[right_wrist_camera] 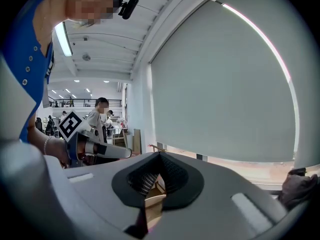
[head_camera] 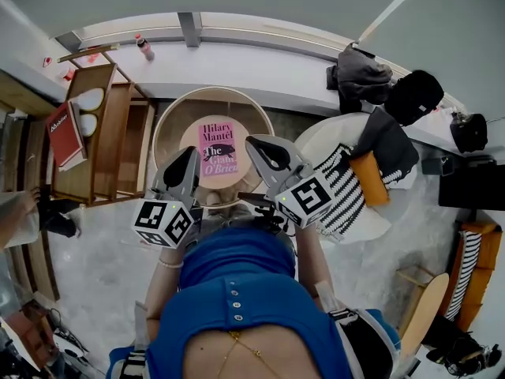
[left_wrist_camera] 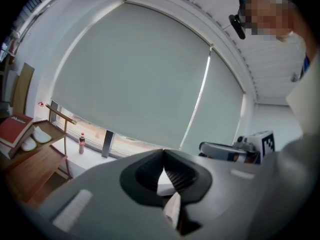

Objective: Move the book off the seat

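A pink paperback book (head_camera: 218,137) lies flat on the round wooden seat (head_camera: 168,126) in front of me in the head view. Both grippers hover above the seat's near edge, apart from the book. My left gripper (head_camera: 193,153) is shut and empty over the book's left side. My right gripper (head_camera: 251,143) is shut and empty over the book's right edge. Both gripper views point up at the window blind, so neither shows the book. The left gripper (left_wrist_camera: 163,152) and the right gripper (right_wrist_camera: 160,154) show their jaws closed together with nothing between them.
A wooden shelf (head_camera: 106,133) with a red book (head_camera: 65,133) stands to the left. On the window sill are a small bottle (head_camera: 144,47) and dark bags (head_camera: 361,73). A white chair (head_camera: 331,144) with striped cloth and an orange cushion (head_camera: 369,178) is right of the seat.
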The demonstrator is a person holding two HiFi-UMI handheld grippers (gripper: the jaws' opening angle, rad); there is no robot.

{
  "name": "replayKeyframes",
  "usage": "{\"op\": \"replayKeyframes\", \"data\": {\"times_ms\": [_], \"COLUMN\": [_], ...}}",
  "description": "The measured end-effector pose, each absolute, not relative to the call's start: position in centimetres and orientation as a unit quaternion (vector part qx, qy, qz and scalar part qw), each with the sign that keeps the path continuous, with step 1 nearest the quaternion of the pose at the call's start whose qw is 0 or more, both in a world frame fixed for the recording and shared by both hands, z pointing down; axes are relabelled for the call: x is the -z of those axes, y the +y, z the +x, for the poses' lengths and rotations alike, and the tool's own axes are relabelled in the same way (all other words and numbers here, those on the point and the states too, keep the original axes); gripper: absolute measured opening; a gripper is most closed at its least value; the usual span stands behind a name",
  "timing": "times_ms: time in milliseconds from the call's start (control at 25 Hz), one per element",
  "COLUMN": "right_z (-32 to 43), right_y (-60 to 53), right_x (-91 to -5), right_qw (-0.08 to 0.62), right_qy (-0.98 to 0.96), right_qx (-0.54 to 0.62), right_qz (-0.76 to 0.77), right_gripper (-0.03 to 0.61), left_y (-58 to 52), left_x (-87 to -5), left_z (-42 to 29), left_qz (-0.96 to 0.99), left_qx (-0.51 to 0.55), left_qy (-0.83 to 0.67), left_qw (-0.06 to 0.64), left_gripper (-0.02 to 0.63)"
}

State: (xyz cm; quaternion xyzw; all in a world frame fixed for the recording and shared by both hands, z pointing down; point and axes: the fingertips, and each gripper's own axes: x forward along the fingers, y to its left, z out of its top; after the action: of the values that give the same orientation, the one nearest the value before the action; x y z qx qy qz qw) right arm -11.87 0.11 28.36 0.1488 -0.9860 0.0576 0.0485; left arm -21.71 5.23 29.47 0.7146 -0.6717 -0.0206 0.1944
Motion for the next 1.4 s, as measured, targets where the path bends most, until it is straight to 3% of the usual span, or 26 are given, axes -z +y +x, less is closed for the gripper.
{"op": "replayKeyframes", "data": {"times_ms": [1400], "right_z": [-13.9], "right_y": [0.9], "right_x": [-27.7], "right_qw": [0.051], "right_qy": [-0.992], "right_qx": [-0.054], "right_qz": [0.099], "right_gripper": [-0.003], "left_y": [4.8], "left_x": [-29.7], "left_z": [-21.5], "left_qz": [0.708], "left_qx": [0.02], "left_qy": [-0.675], "left_qw": [0.204], "left_gripper": [0.0]}}
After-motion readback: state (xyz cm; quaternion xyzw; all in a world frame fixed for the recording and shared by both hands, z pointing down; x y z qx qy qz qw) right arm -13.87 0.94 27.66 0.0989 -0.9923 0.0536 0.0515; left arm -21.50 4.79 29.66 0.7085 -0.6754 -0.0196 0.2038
